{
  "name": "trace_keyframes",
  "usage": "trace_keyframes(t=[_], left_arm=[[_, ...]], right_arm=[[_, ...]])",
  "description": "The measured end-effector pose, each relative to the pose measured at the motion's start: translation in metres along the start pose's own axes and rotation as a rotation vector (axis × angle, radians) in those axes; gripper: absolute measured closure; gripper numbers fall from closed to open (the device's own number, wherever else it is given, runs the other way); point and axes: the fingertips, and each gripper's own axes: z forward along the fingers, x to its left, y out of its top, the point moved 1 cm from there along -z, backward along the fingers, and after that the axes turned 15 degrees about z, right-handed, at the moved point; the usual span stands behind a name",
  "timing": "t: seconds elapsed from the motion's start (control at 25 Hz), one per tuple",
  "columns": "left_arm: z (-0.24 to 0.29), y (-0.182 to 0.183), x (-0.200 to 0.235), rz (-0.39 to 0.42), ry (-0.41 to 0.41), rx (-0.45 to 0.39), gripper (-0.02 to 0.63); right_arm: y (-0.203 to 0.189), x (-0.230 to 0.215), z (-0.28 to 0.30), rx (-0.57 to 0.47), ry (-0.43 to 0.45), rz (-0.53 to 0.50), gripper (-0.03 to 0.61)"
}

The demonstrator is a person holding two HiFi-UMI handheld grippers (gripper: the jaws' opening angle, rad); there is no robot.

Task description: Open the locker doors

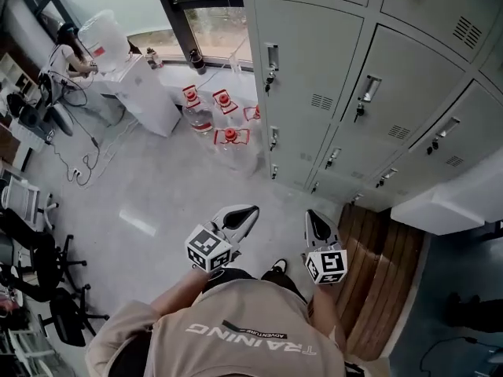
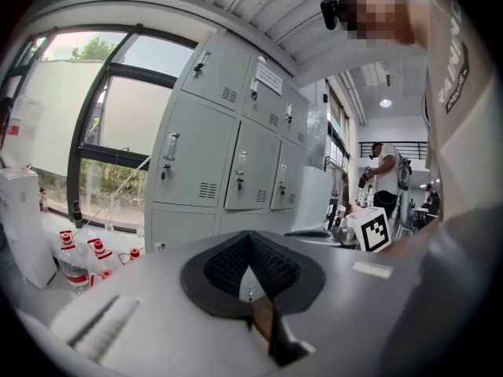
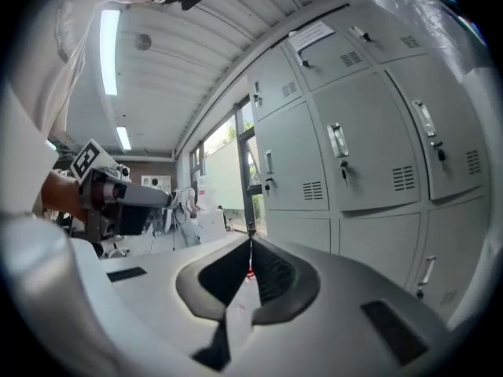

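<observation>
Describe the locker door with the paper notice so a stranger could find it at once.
Start at the grey locker bank beside the big window. In its uppermost visible row, take the second door from the window. It alone carries a white paper notice.

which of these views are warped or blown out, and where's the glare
Head view: lockers lean and bow, with a pale sheen on the floor. Left gripper view: fisheye with black corners, window washed out. Right gripper view: same fisheye curve, ceiling light blown out.
</observation>
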Motion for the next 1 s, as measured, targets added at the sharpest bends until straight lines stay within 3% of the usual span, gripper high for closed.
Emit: trace_keyframes(t=[0.12,0.52,0.72,1.0], left_arm=[[0.009,-0.003,0.022,-0.041,0.041,-0.002,0.607],[0.008,-0.016,0.131,-0.054,0.082,-0.044,0.607],[0.002,-0.017,0.198,0.038,0.014,-0.048,0.607],[-0.007,-0.027,0.275,0.059,-0.078,-0.062,0.607]], right_arm=[[0.005,-0.012,0.034,0.044,0.021,-0.049,0.568],[-0.008,-0.006,0.142,0.135,0.024,-0.023,0.568],[0.004,0.007,0.196,0.099,-0.073,0.014,0.568],[-0.009,0.008,0.268,0.065,-0.219,0.138,0.568]])
